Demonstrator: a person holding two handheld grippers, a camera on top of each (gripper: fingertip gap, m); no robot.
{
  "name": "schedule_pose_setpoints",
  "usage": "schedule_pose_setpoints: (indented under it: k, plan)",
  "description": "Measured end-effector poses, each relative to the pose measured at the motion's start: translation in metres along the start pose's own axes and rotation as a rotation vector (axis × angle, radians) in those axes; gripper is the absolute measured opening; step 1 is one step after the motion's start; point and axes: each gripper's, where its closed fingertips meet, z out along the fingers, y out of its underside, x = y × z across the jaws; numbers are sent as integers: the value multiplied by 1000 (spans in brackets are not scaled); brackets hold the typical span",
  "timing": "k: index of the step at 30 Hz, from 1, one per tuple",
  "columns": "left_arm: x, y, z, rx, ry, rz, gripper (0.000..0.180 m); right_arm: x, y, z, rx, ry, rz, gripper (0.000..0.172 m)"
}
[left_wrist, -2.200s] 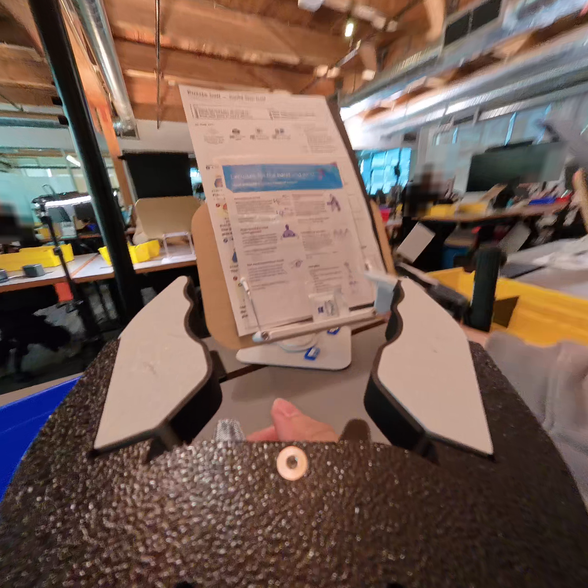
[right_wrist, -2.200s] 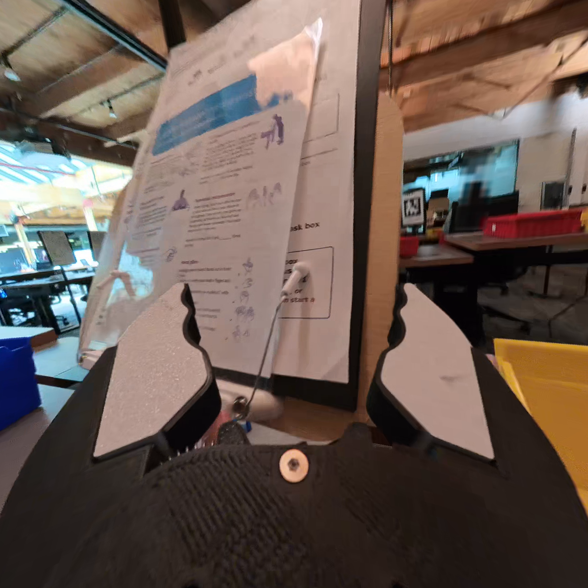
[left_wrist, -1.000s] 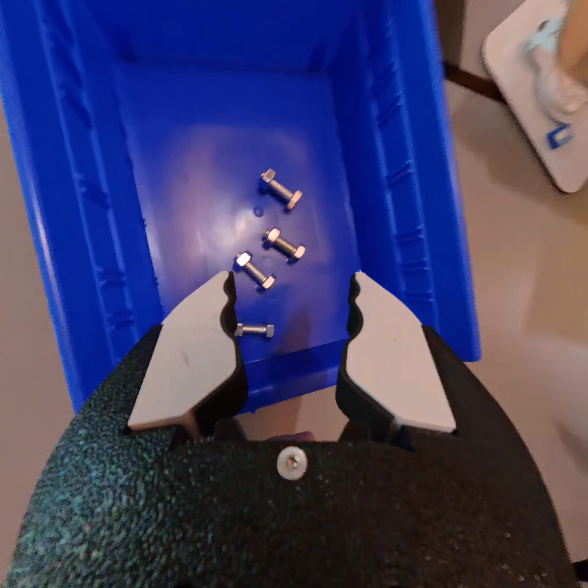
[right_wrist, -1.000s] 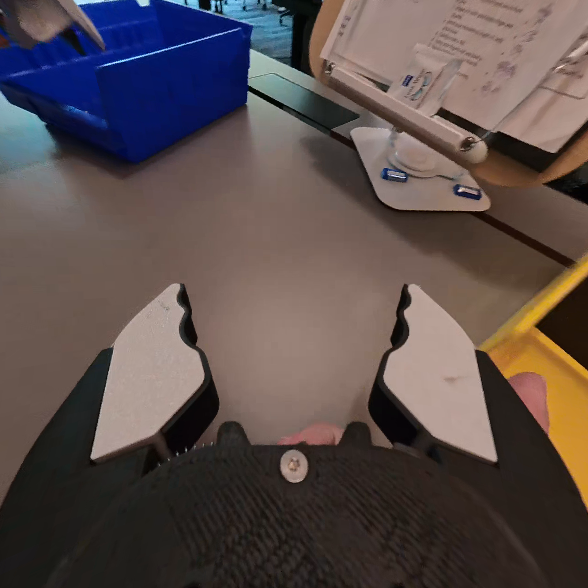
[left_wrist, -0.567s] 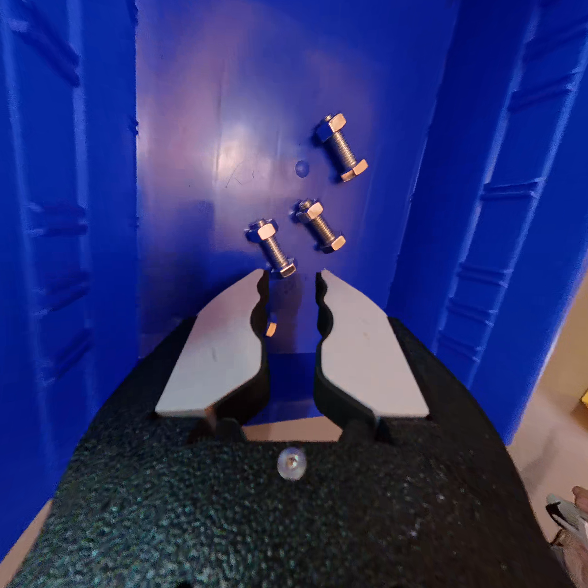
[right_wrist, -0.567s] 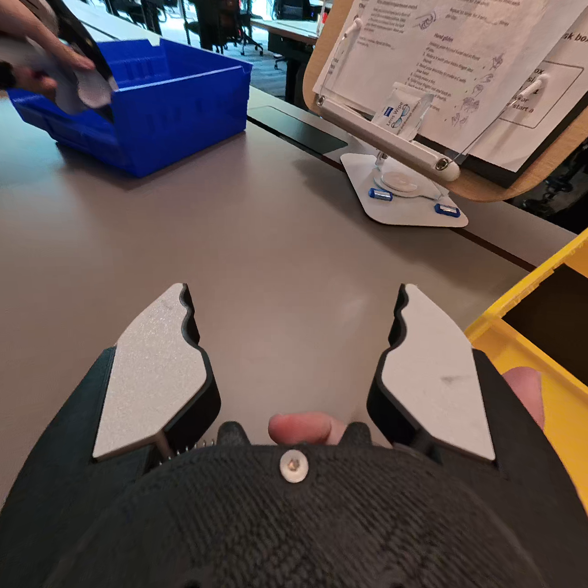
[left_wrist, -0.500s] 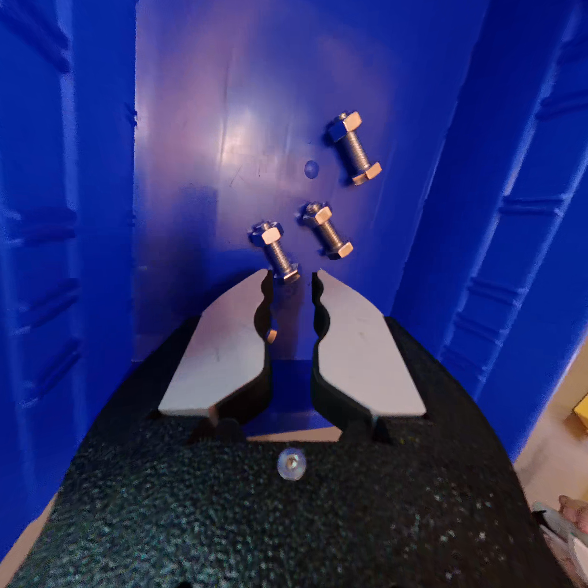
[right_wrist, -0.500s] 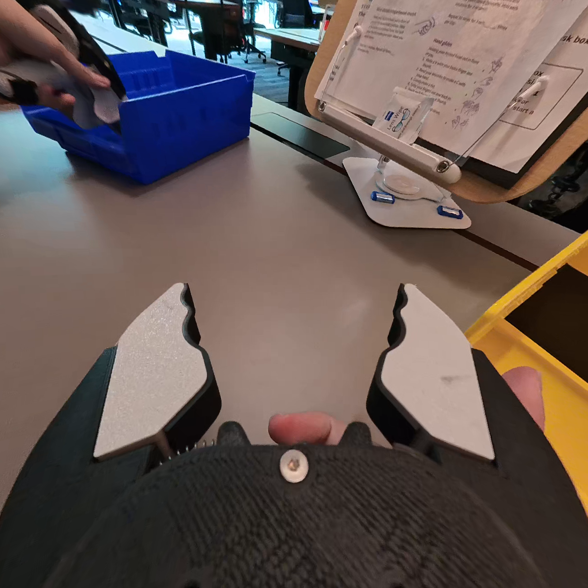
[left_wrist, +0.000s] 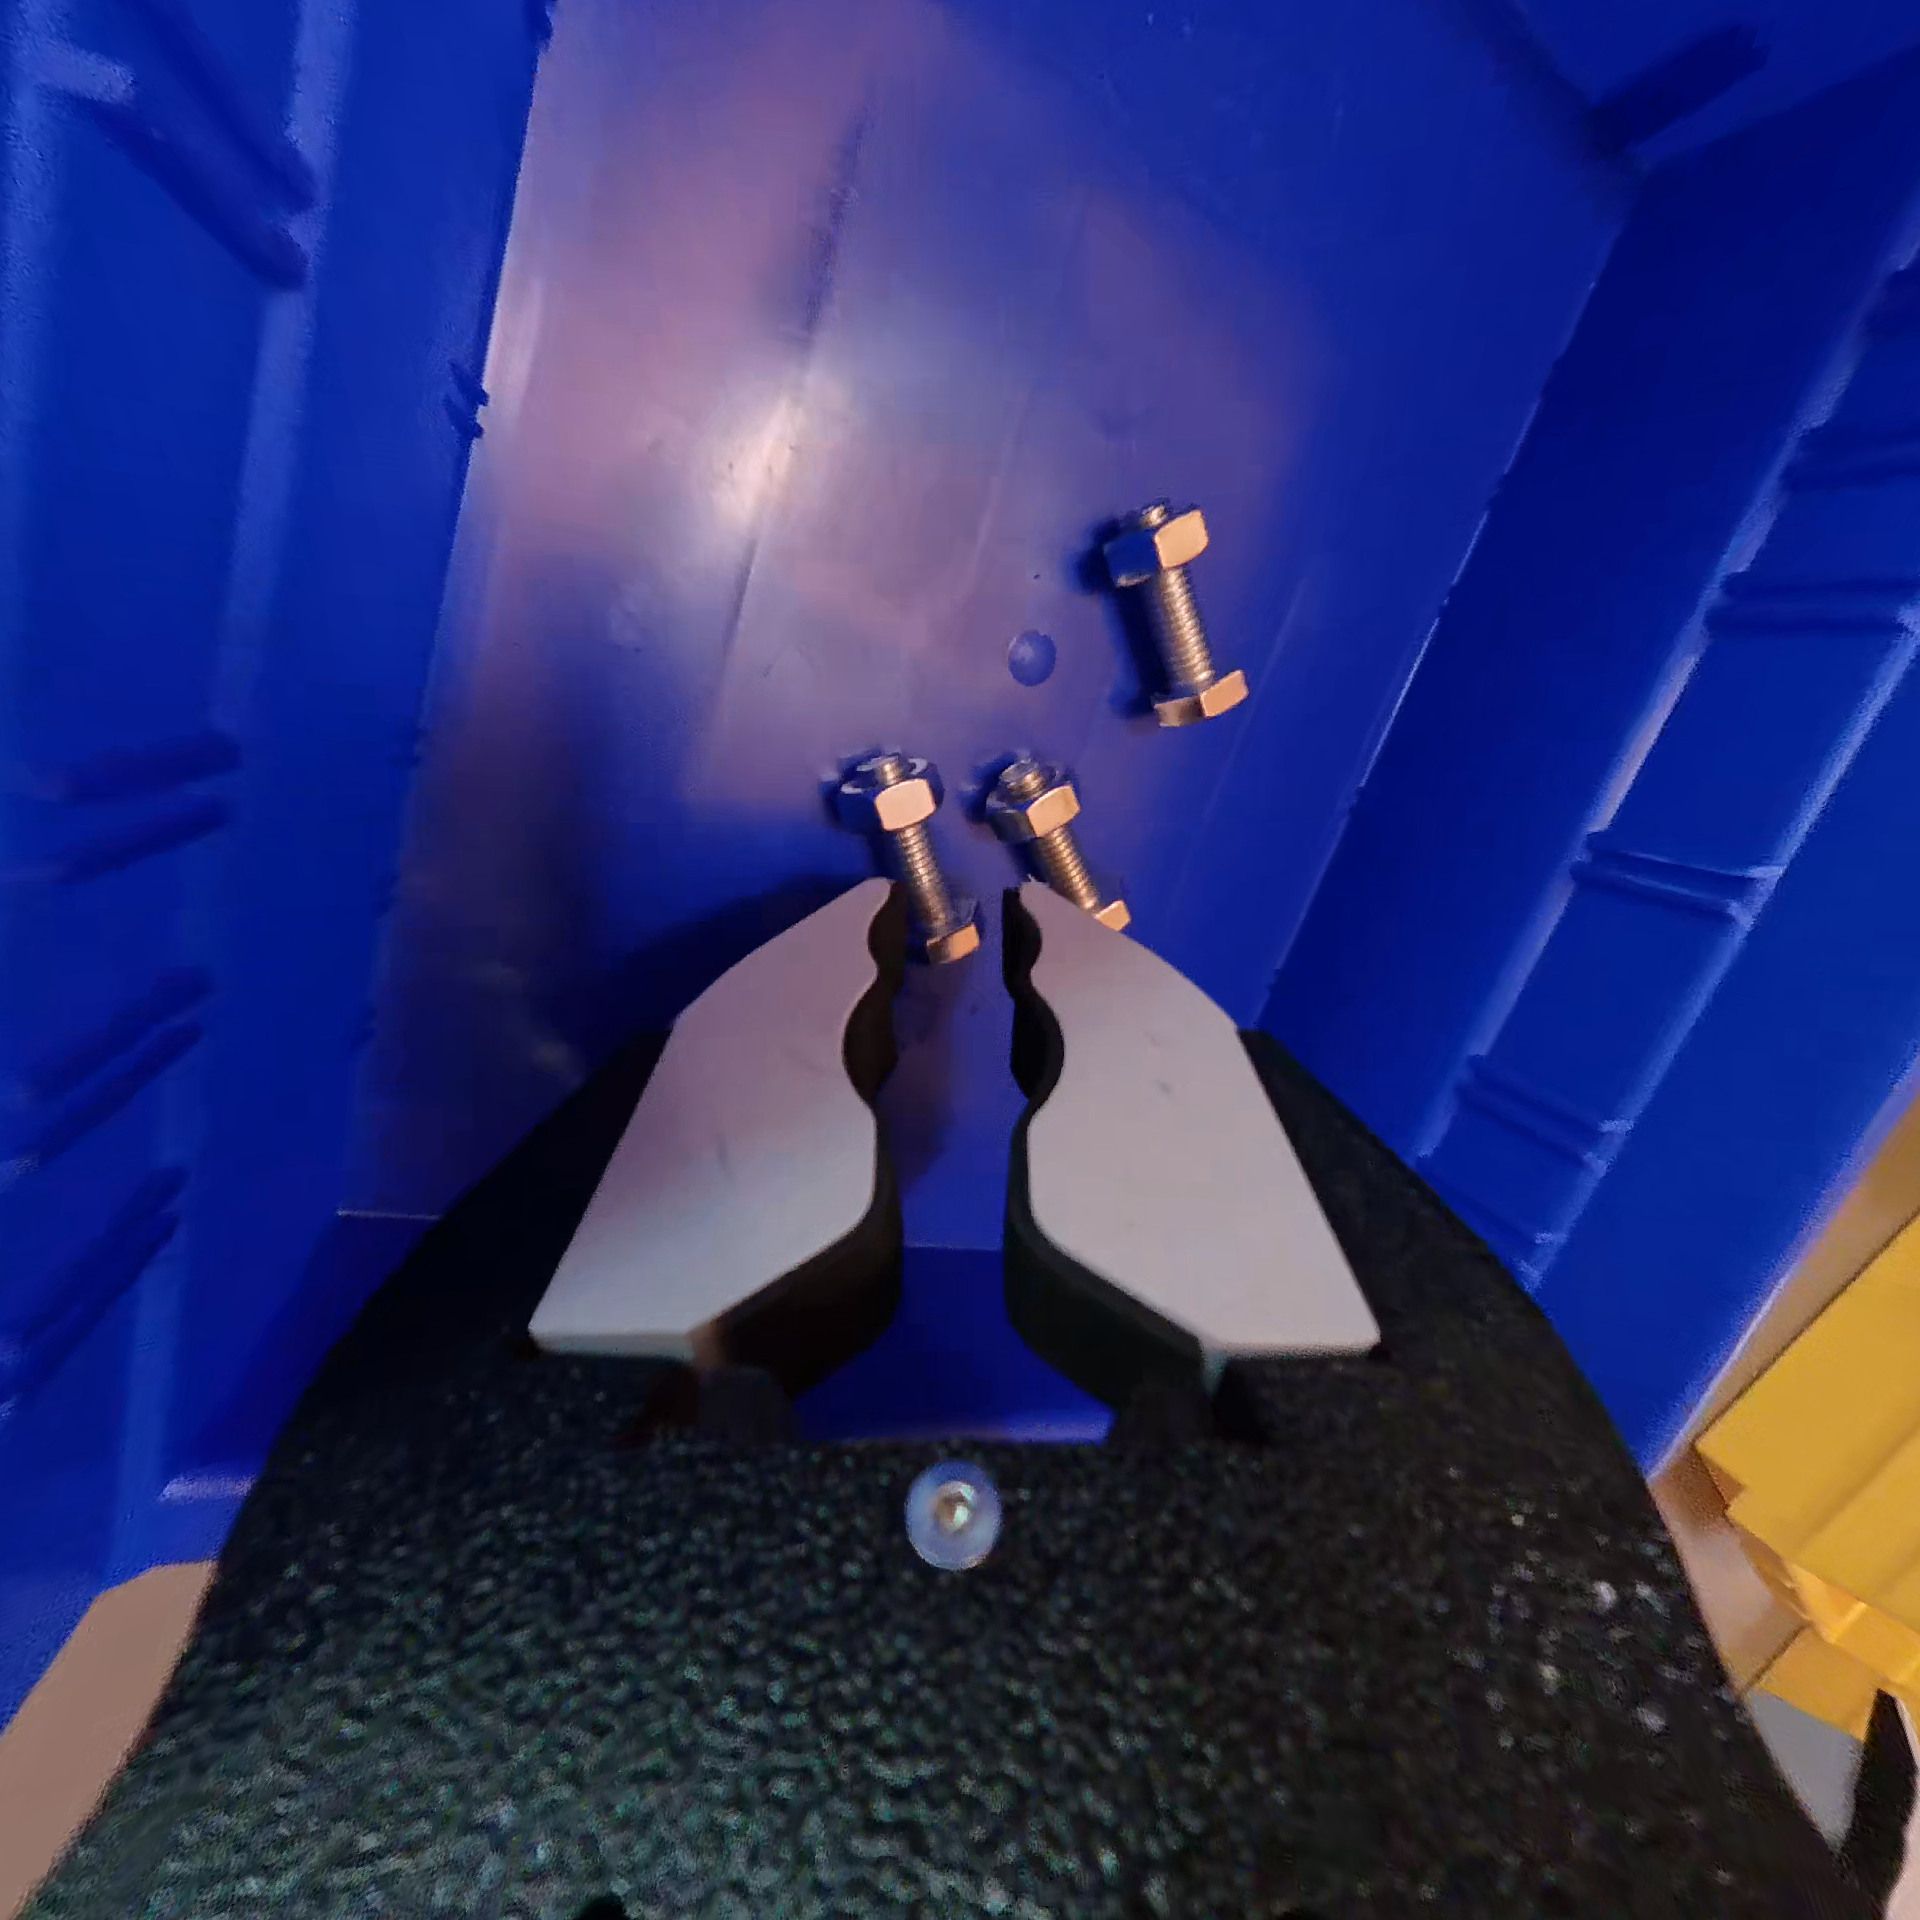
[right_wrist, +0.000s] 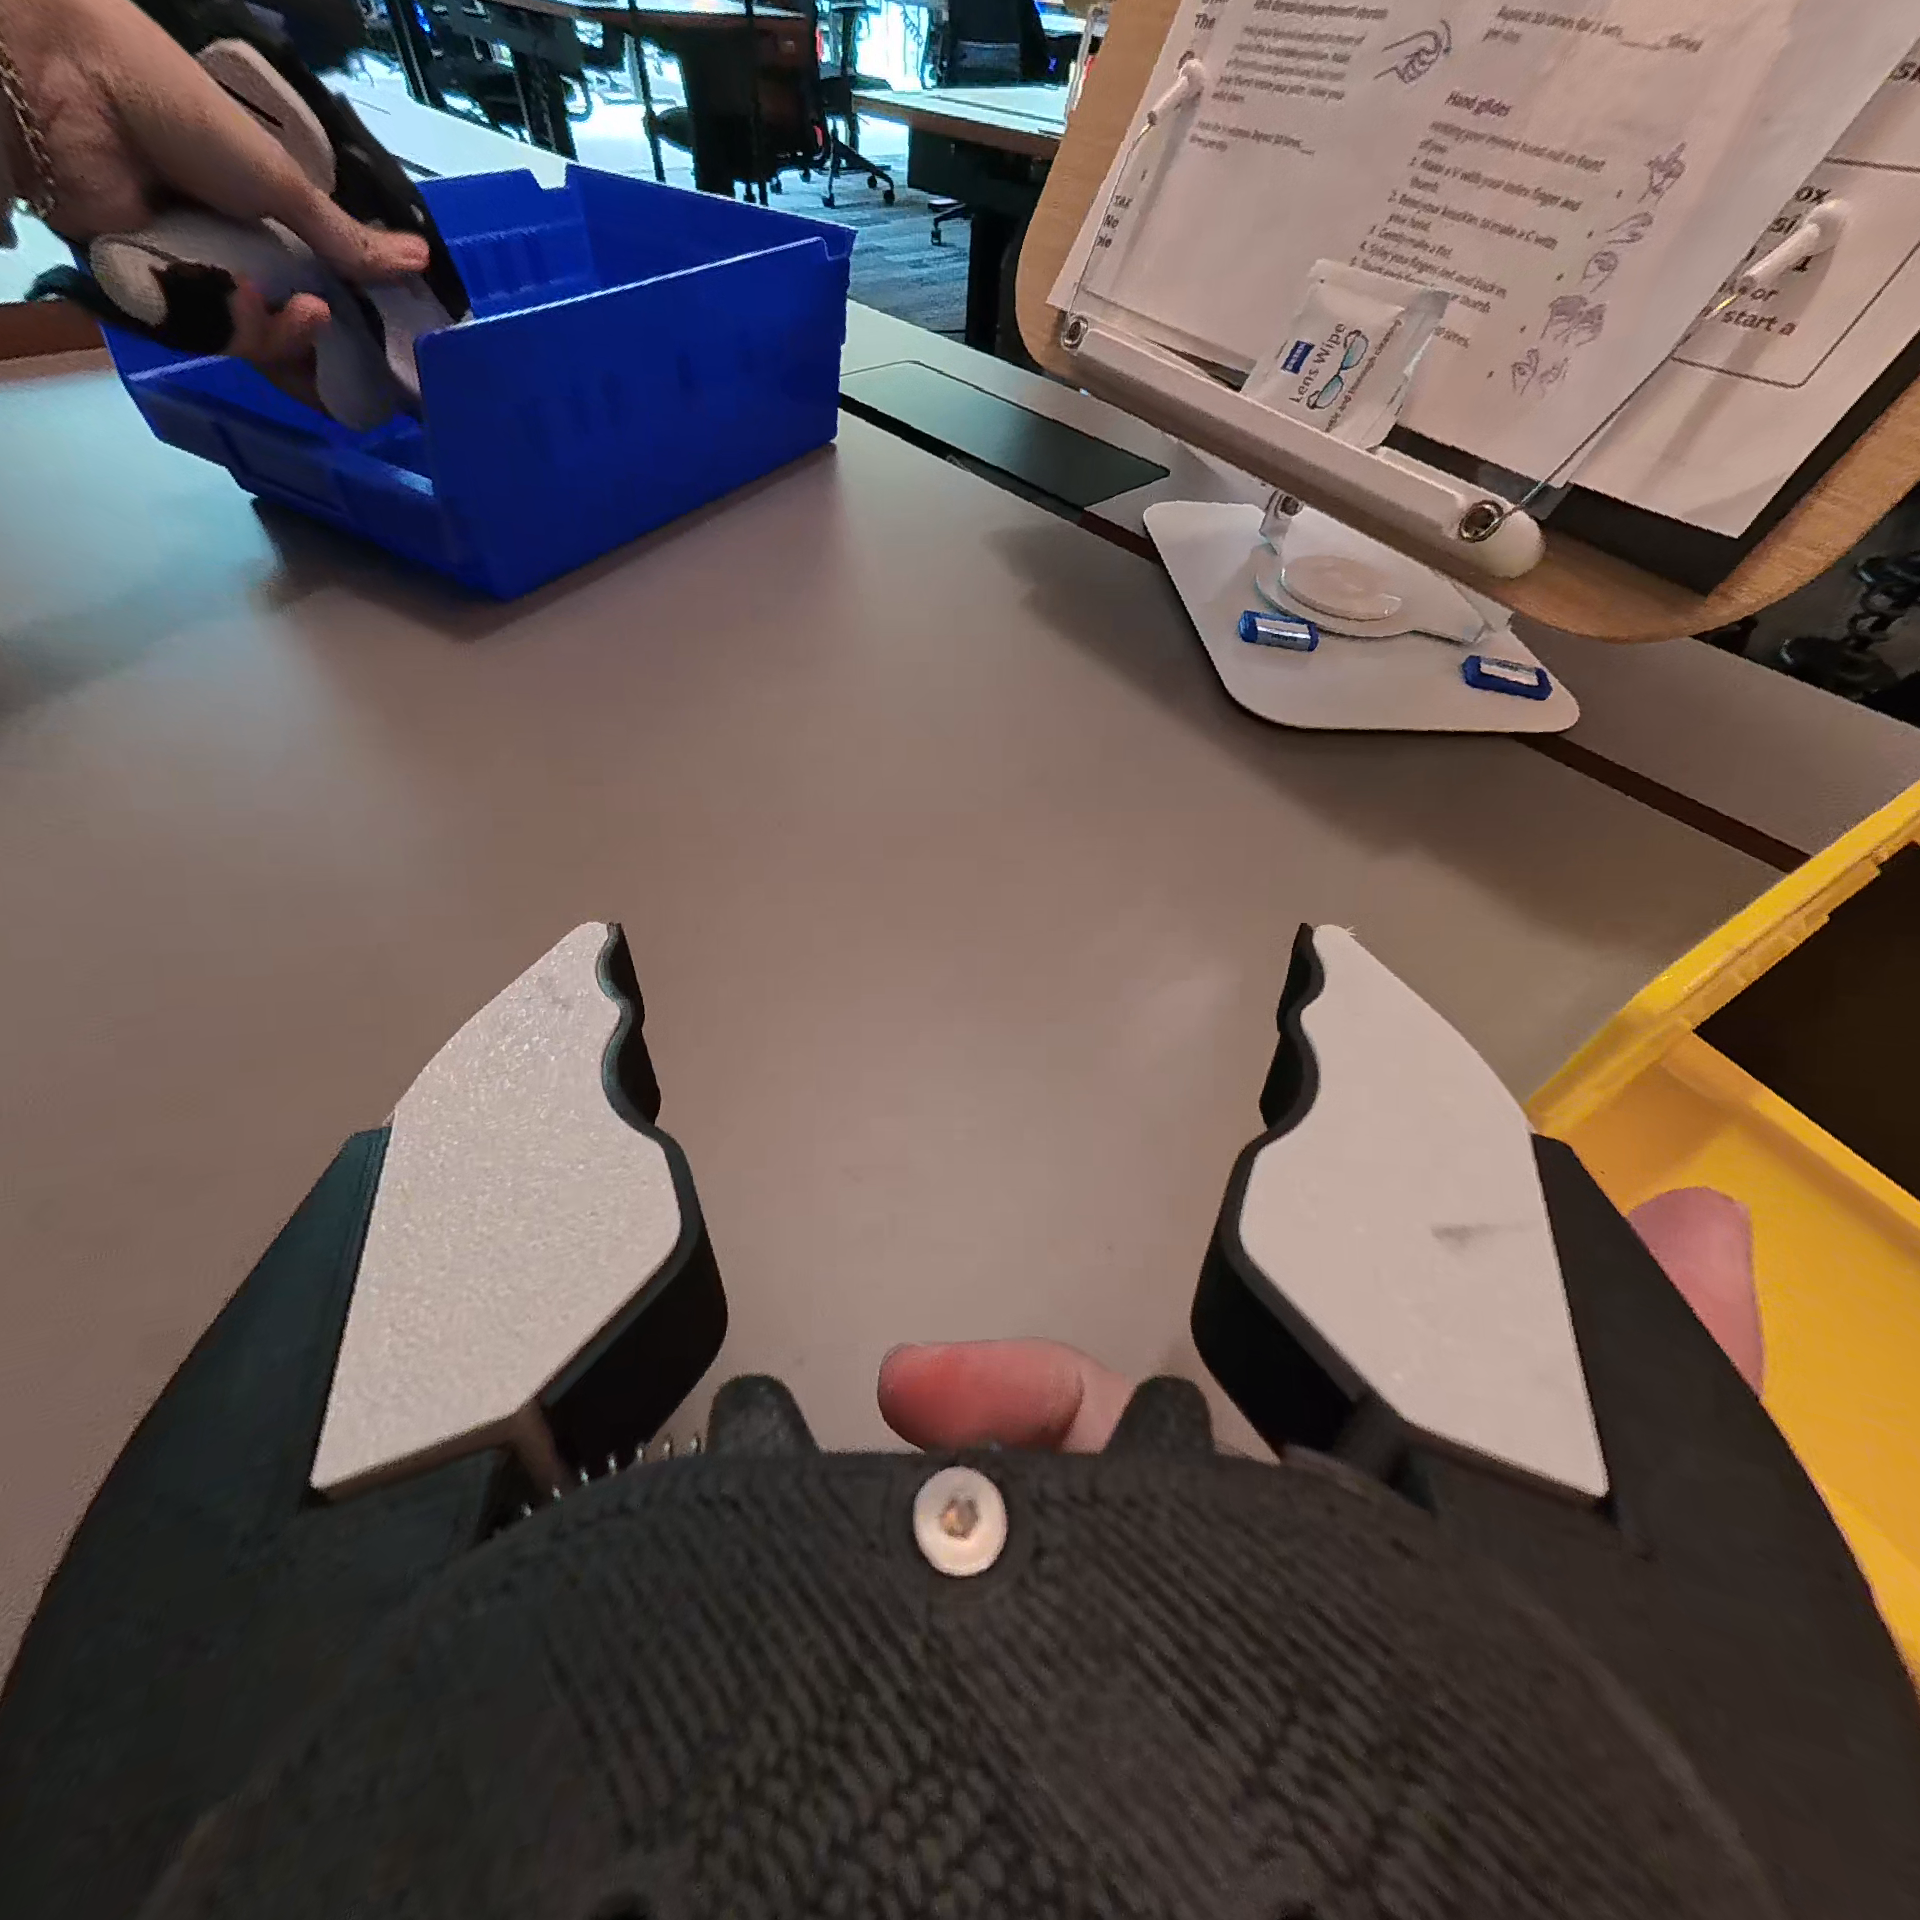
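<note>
Left claw (left_wrist: 945, 904), narrowed inside blue bin (left_wrist: 260, 623), straddles a bolt (left_wrist: 920, 873) unpinched; closing could nudge its neighbour (left_wrist: 1055, 852) (just beside). Right claw (right_wrist: 956, 935) spread over surface (right_wrist: 935, 727).

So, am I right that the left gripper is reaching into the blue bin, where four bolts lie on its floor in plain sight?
Not quite: the left wrist view shows only three bolts in plain sight on the floor of the blue bin, not four. The rest holds: the left gripper is reaching into that bin.
</note>
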Motion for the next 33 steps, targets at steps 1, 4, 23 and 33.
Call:
schedule_pose_setpoints:
  k: [1,4,23,33]
  plan:
    - [-3,-1,0,1,-24,14,17,-1,1,1,-3,-1,-1,115]
    - [-9,1,6,-11,-87,46,19,-3,3,3,-12,-11,0,115]
    - [62,16,-90,412,385,686,9,-17,-32,-5,215,-97,125,102]
    - [209,225,-160,662,1319,1222,9,-37,-58,-6,305,-103,112,94]
